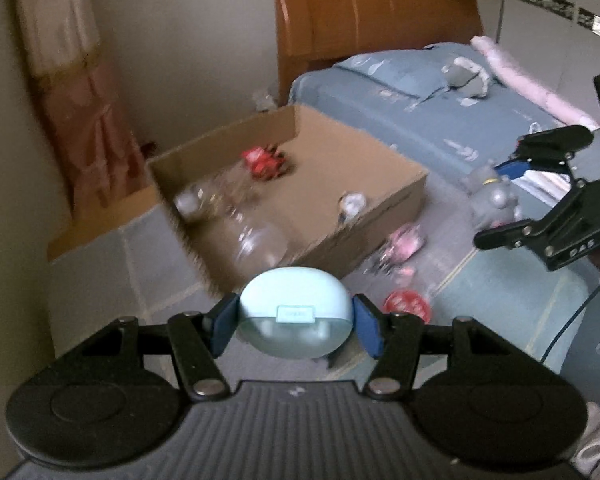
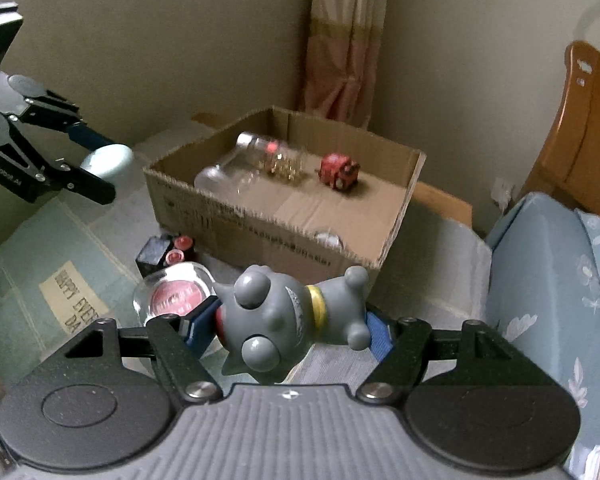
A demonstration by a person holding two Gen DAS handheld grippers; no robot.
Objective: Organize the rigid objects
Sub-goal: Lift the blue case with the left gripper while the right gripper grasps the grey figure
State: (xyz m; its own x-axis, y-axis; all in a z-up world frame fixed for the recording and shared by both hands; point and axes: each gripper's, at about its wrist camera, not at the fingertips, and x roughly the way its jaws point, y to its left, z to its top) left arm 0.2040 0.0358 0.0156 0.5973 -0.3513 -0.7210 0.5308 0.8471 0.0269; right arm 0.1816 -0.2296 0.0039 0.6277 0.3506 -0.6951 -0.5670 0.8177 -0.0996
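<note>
A person's left gripper point(image 1: 296, 326) clamps a pale blue, egg-shaped earbud case point(image 1: 295, 312) between its blue pads, the case's small label facing the camera; the case is held in the air just short of the near corner of an open cardboard box point(image 1: 380, 200) that sits on a grey patterned mat point(image 1: 500, 296) beside a bed with blue bedding point(image 1: 420, 92); the right gripper point(image 2: 288, 330) grips a grey cat figurine point(image 2: 288, 316) with a yellow collar, lying sideways across the jaws, its head toward the left pad and its paws toward the right.

Inside the box lie clear glass bottles point(image 2: 236, 168), one on its side with a pale cap, and a small red toy point(image 2: 338, 170) further back; a small rounded clear object point(image 2: 330, 240) rests against the near wall, too blurred to identify.

On the mat outside the box, a clear round jar with a red lid point(image 2: 176, 296) sits just beside the figurine's head; a dark box point(image 2: 154, 256) and two small red-capped items stand behind it, close to the carton's front wall; a pink object point(image 1: 406, 240) lies near the box corner in the left wrist view, blurred; a pink curtain point(image 2: 348, 40) hangs in the room's corner behind.
</note>
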